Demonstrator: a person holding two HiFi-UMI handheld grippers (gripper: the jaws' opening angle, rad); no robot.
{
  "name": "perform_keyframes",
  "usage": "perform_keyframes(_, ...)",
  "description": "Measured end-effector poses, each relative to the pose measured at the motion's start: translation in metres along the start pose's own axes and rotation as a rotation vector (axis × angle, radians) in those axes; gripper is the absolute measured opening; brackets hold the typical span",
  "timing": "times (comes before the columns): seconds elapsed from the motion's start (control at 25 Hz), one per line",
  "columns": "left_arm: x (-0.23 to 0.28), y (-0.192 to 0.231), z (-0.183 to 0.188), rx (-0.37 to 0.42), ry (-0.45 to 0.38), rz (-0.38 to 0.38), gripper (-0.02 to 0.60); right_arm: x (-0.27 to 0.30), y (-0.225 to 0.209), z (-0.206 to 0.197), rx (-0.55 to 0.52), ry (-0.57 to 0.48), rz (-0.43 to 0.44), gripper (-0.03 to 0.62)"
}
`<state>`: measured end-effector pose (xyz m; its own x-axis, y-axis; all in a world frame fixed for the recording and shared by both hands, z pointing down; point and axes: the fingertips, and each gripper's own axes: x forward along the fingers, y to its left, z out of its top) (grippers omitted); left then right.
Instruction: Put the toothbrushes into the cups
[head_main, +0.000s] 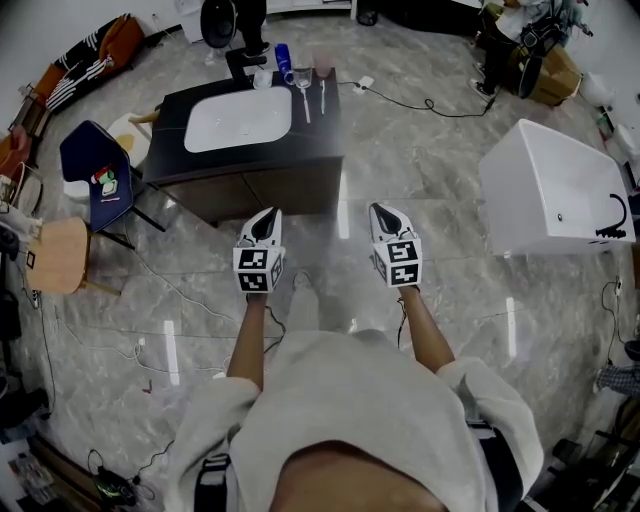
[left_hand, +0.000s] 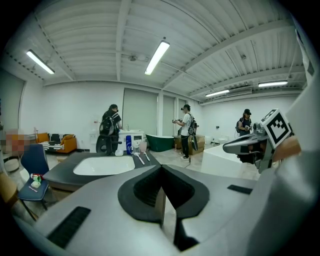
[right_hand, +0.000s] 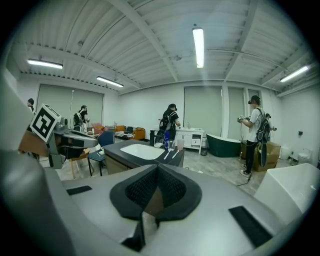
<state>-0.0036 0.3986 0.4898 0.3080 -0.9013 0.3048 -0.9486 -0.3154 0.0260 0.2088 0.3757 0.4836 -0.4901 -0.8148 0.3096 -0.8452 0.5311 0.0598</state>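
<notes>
- Grey marble floor filled the room, with a dark vanity counter standing ahead of the person and a white sink set into its top.
- Two toothbrushes lay flat on the counter just right of the sink, side by side but apart: the left toothbrush and the right toothbrush.
- At the counter's far edge stood a clear cup and a pinkish cup, both upright, with a blue bottle just beside them. Neither cup held a brush.
- The left gripper was held over the floor, short of the counter's near side. Its jaws were together with nothing between them.
- The right gripper was level with it and well apart from it, also over bare floor. Its jaws were pressed together too, and empty.
- Both grippers pointed toward the counter, well away from the toothbrushes and cups.
- Off to the right sat a white bathtub; to the left, a blue chair.
- In the gripper views, people with backpacks stood beyond the counter.
</notes>
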Motion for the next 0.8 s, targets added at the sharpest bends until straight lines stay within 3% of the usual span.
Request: perform_keyframes(0.8,0.162,0.143,0.066,0.013,-0.011,-0.126,0.026,0.188,-0.026,0.075,-0.006,0.029,-0.107,0.014)
